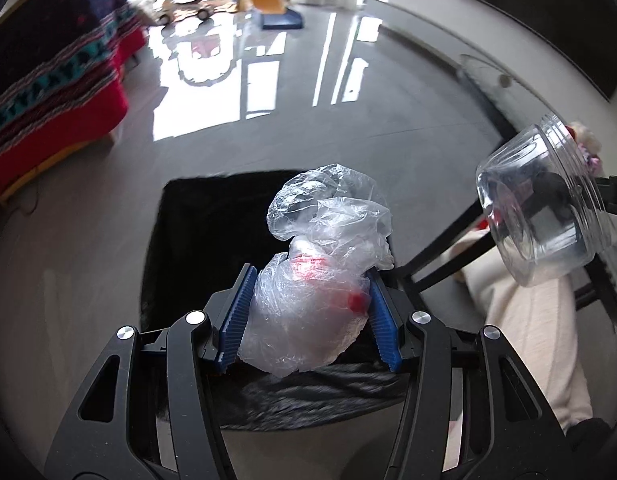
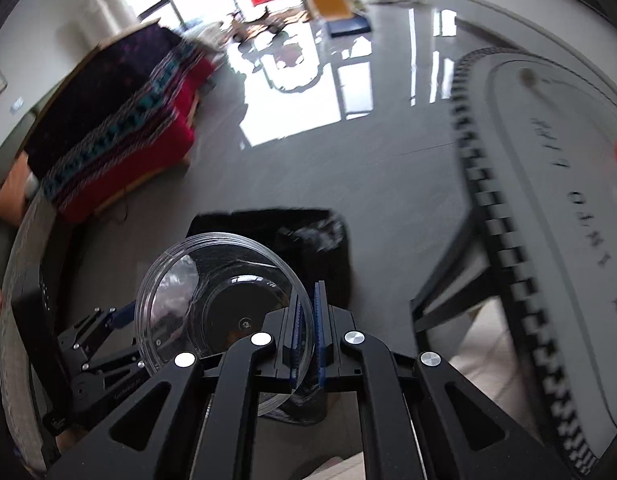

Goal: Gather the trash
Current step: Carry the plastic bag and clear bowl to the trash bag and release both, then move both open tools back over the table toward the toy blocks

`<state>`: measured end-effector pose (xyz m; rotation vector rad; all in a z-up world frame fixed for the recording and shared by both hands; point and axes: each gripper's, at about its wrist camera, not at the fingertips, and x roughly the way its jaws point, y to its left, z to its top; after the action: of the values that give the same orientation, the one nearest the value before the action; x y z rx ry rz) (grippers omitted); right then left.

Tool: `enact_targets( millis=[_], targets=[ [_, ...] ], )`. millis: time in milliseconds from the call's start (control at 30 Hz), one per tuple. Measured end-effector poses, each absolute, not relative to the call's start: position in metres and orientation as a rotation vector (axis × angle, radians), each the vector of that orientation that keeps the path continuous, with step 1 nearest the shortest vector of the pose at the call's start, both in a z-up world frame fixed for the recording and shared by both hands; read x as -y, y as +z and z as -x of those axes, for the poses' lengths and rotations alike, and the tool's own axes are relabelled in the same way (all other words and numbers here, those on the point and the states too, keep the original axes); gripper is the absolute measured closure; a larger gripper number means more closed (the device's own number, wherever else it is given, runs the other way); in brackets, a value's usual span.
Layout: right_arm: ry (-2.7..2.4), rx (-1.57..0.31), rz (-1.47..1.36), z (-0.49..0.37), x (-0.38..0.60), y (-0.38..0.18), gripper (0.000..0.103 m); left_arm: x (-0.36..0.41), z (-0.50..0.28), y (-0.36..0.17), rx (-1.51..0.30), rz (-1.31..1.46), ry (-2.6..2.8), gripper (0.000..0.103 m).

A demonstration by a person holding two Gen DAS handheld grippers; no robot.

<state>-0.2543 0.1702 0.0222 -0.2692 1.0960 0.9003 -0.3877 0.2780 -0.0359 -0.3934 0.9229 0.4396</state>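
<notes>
L gripper clamped on crumpled plastic bag, part-open around it, over black bin. R gripper nearly shut, pinching rim of clear tub, near bin's R edge. Centre each over the mouth, drop bag first, then tub; don't clip rim.

A home's living area, apparently: glossy grey tiled floor, a sofa under a red patterned blanket, and a blurred ride-on toy by bright windows.
</notes>
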Motion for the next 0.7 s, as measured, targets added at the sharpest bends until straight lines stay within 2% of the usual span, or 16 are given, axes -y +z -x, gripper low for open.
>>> enact_targets(
  millis=[100, 133, 167, 233, 700],
  targets=[
    [0.926, -1.130, 0.311, 0.263, -0.193, 0.014, 0.096, -0.286, 0.400, -0.043, -0.938, 0.403, 0.475, 0.047],
    [0.938, -1.156, 0.344, 0.265, -0.205, 0.009, 0.091, -0.289, 0.406, -0.045, -0.947, 0.408, 0.484, 0.031],
    [0.940, -1.170, 0.358, 0.266, -0.207, 0.006, 0.074, -0.290, 0.410, -0.046, -0.960, 0.407, 0.503, 0.004],
    [0.945, -1.170, 0.340, 0.269, -0.209, 0.007, 0.048, -0.289, 0.409, -0.044, -0.974, 0.367, 0.570, 0.006],
    [0.931, -1.139, 0.248, 0.252, -0.171, 0.018, 0.047, -0.273, 0.396, -0.042, -0.971, 0.351, 0.503, 0.006]
  ],
)
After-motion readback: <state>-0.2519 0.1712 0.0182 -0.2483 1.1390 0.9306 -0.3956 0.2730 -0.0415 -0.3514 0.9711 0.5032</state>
